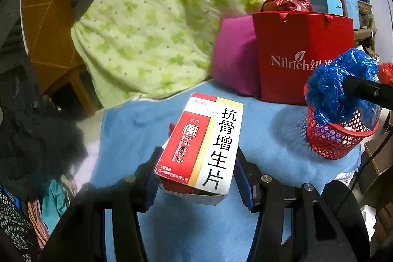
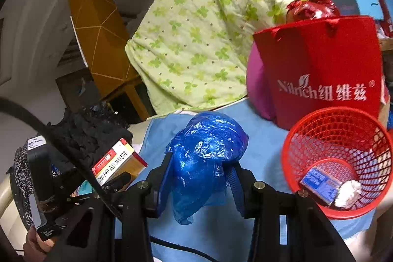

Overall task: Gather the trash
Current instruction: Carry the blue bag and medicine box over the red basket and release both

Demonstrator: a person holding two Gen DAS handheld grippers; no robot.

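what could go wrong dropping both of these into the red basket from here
1. The blue plastic bag in the right gripper is loose and crumpled; released near the rim, it may catch there or slide off instead of dropping in.
2. The red basket looks light and already holds a blue packet and a paper wad; a bump could tip it.
3. The medicine box in the left gripper is long and may land across the rim.
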